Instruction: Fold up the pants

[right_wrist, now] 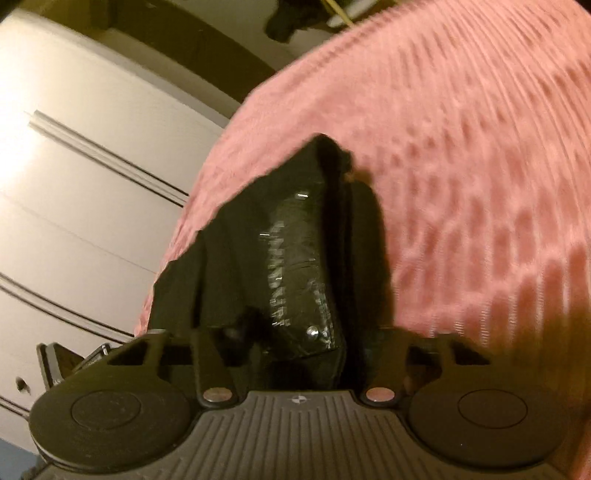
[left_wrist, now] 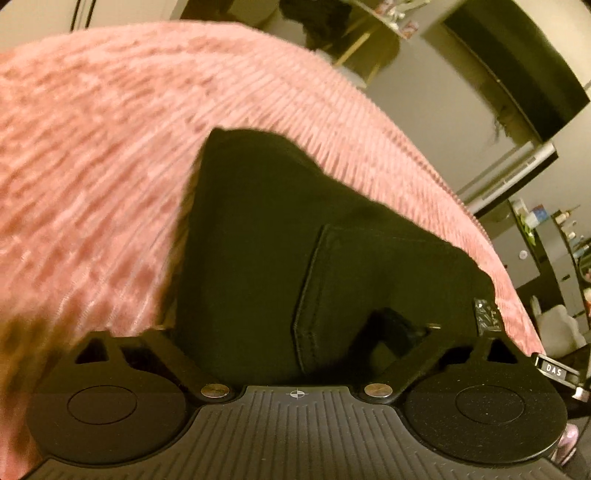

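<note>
Black pants with a stitched back pocket fill the middle of the left wrist view, hanging over a pink ribbed blanket. My left gripper is shut on the pants; its fingertips are buried in the cloth. In the right wrist view the same black pants hang bunched, with a shiny black label patch showing. My right gripper is shut on the pants, fingertips hidden by the fabric. The pink blanket lies behind.
White panelled doors stand at the left in the right wrist view. Shelves with small items and a dark framed panel are at the right in the left wrist view. A dark garment lies beyond the blanket.
</note>
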The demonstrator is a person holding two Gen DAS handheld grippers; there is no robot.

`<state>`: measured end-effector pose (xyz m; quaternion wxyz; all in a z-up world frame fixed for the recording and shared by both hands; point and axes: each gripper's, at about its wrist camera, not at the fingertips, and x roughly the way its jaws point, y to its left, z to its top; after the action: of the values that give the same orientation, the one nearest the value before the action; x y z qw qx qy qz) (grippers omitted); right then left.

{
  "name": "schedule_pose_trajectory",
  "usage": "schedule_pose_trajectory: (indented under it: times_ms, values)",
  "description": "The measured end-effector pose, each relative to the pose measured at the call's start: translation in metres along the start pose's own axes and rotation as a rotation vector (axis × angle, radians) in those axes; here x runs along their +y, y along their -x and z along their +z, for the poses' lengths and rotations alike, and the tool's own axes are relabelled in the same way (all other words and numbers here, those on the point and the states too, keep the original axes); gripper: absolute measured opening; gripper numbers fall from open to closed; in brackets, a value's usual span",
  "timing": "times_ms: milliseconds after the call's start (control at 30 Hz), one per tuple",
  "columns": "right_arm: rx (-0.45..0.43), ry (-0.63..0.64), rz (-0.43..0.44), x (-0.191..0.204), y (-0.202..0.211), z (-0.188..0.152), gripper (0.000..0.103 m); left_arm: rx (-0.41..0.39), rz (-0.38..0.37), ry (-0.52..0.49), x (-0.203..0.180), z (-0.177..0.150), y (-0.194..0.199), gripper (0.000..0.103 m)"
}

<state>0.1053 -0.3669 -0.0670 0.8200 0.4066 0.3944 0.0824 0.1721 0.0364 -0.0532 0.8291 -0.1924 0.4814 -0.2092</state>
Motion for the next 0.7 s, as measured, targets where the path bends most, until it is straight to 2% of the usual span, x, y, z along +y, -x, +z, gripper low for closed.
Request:
schedule_pose_trajectory:
  times_ms: [67, 133, 200, 300, 333, 367, 433, 467, 500, 567, 700]
  values:
    - [-0.019, 0.029, 0.002, 0.011, 0.002, 0.004, 0.035, -0.018, -0.003, -0.013, -0.002, 0.0, 0.008, 0.075]
    - [-0.038, 0.07, 0.002, 0.028, 0.003, 0.011, 0.033, -0.04, -0.011, -0.016, -0.006, 0.004, 0.017, 0.064]
    - [-0.058, 0.114, 0.009, 0.044, 0.004, 0.017, 0.032, -0.067, -0.022, -0.014, -0.009, 0.011, 0.024, 0.06]
    - [-0.086, 0.162, 0.006, 0.064, 0.001, 0.035, 0.032, -0.131, -0.007, -0.037, -0.017, 0.026, 0.033, 0.06]
    - [-0.1, 0.172, -0.012, 0.071, -0.001, 0.041, 0.038, -0.147, 0.004, -0.036, -0.018, 0.033, 0.035, 0.063]
    - [-0.114, 0.149, -0.041, 0.075, -0.004, 0.049, 0.052, -0.159, 0.04, -0.022, -0.02, 0.04, 0.035, 0.067]
    - [-0.181, 0.081, -0.122, 0.076, -0.001, 0.058, 0.061, -0.2, 0.157, 0.015, -0.02, 0.049, 0.041, 0.086]
    - [-0.219, 0.077, -0.156, 0.077, 0.004, 0.058, 0.062, -0.245, 0.199, 0.013, -0.021, 0.049, 0.047, 0.091]
    - [-0.247, 0.093, -0.18, 0.078, 0.009, 0.054, 0.062, -0.271, 0.21, -0.002, -0.023, 0.046, 0.053, 0.098]
    - [-0.25, 0.092, -0.202, 0.078, 0.019, 0.036, 0.061, -0.281, 0.206, -0.039, -0.027, 0.033, 0.062, 0.098]
    - [-0.251, 0.018, -0.158, 0.061, 0.034, -0.017, 0.06, -0.294, 0.217, -0.029, -0.033, -0.015, 0.07, 0.099]
